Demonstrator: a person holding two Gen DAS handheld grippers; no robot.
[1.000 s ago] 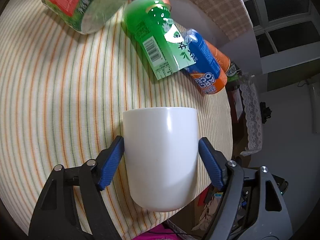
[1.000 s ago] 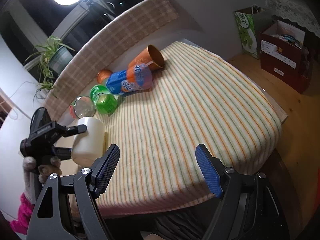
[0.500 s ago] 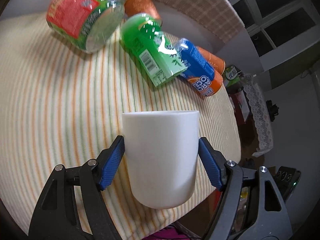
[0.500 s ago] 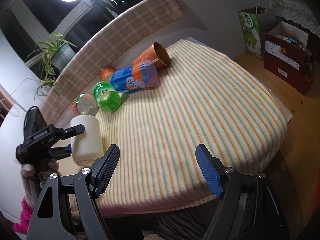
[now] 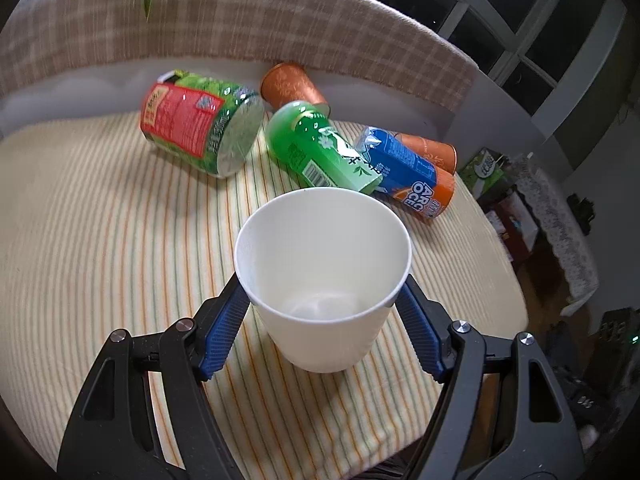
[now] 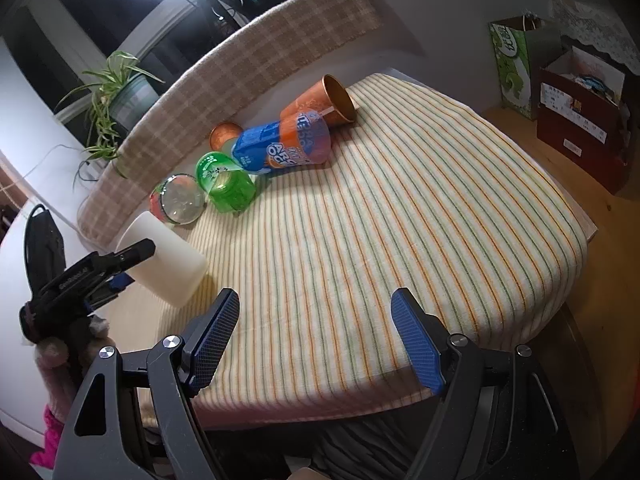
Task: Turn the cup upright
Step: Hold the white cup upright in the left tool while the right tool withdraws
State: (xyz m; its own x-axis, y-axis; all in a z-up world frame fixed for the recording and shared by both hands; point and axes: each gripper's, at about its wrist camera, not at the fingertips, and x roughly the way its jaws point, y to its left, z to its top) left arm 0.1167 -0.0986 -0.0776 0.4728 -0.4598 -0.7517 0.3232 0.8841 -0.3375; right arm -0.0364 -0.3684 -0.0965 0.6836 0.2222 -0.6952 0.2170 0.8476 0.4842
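My left gripper is shut on a plain white cup, its blue pads pressed on both sides. In the left wrist view the cup's open mouth faces up toward the camera and its empty inside shows. In the right wrist view the cup is tilted, held low over the near left corner of the striped tablecloth by the left gripper. My right gripper is open and empty, above the cloth's front edge.
Behind the cup lie a red and green jar, a green bottle, a blue and orange bottle and two orange cups. A checked bolster lines the back. Boxes stand right of the table.
My left gripper has turned the cup over: one second ago its side and base faced the camera, now its open mouth does. The right gripper has stayed about where it was.
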